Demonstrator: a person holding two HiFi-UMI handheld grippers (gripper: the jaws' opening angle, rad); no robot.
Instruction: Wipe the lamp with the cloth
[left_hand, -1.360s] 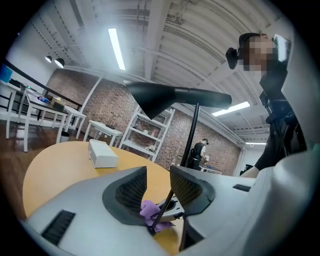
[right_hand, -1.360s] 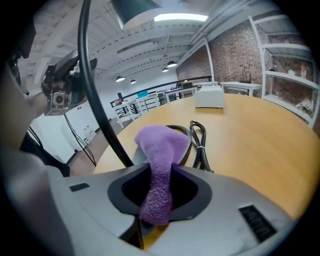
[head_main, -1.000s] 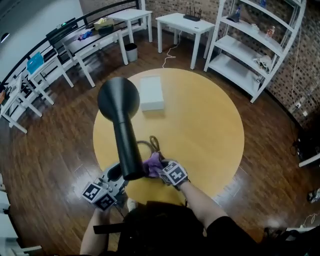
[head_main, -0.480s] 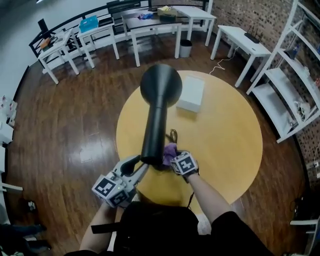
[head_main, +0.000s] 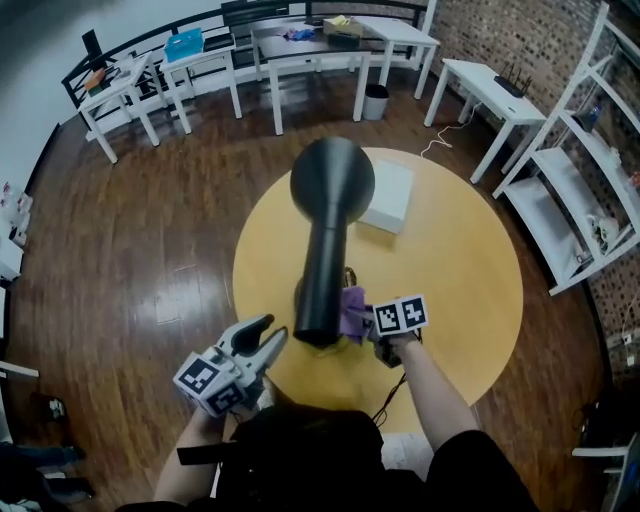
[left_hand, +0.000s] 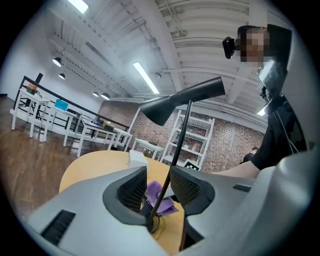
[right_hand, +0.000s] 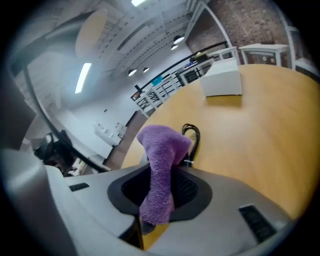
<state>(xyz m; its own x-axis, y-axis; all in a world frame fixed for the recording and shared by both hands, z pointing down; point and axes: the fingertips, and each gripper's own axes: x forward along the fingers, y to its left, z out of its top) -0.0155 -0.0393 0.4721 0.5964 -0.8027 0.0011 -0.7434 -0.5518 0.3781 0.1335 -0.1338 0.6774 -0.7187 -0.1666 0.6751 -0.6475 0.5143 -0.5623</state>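
A black lamp stands near the front of the round wooden table (head_main: 450, 260); its cone shade (head_main: 332, 185) points up at me and hides the stem. My right gripper (head_main: 368, 325) is just right of the shade's narrow end. It is shut on a purple cloth (head_main: 353, 305) that stands up between the jaws (right_hand: 160, 150). My left gripper (head_main: 262, 340) is open at the table's front edge, left of the lamp. In the left gripper view the thin stem (left_hand: 182, 130) and the shade (left_hand: 180, 100) show through the gap, with neither jaw pressing on the stem.
A white box (head_main: 385, 197) lies on the far side of the table. A coiled black cable (right_hand: 192, 135) sits by the lamp's foot. White tables, chairs and a shelf unit (head_main: 590, 150) ring the table on the dark wood floor.
My right gripper has risen beside the lamp with the cloth and rolled, so its marker cube now faces up. The left gripper has shifted and turned a little at the table edge.
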